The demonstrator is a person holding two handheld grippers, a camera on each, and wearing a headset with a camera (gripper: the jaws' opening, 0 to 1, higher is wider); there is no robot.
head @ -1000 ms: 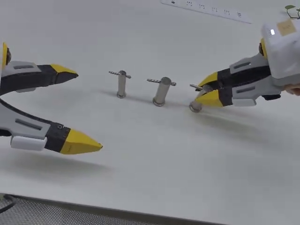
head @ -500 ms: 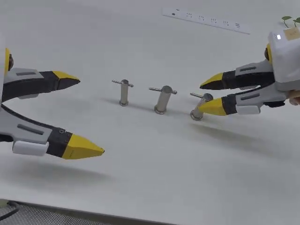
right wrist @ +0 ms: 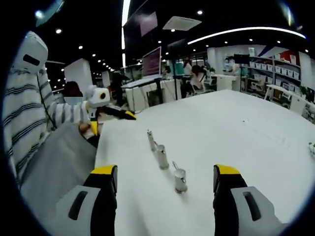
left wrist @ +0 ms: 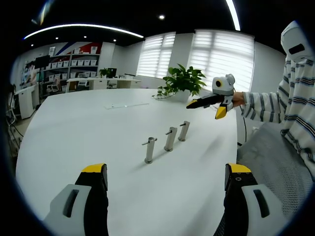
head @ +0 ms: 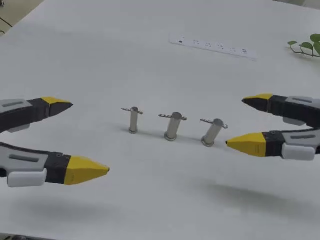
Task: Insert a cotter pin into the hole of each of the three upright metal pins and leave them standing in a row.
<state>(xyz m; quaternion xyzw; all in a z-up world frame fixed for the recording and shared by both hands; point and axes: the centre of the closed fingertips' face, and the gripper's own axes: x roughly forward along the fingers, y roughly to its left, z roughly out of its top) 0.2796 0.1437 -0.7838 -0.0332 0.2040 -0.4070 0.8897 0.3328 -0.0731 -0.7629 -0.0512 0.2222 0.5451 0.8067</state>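
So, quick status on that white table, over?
Left yellow-tipped tool open, empty. Right yellow-tipped tool open, empty, beside the row. Three silver metal pins standing in row, thin cotter pin through each. Nothing in the way.

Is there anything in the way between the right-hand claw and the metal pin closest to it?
Nothing visible does. Only bare table lies between the open right gripper and the nearest metal pin.

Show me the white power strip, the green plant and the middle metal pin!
power strip (head: 212,46), head view, middle of its white top face.
plant (left wrist: 183,81), left gripper view, on its cluster of leaves.
middle metal pin (head: 173,127), head view, halfway up its shaft.
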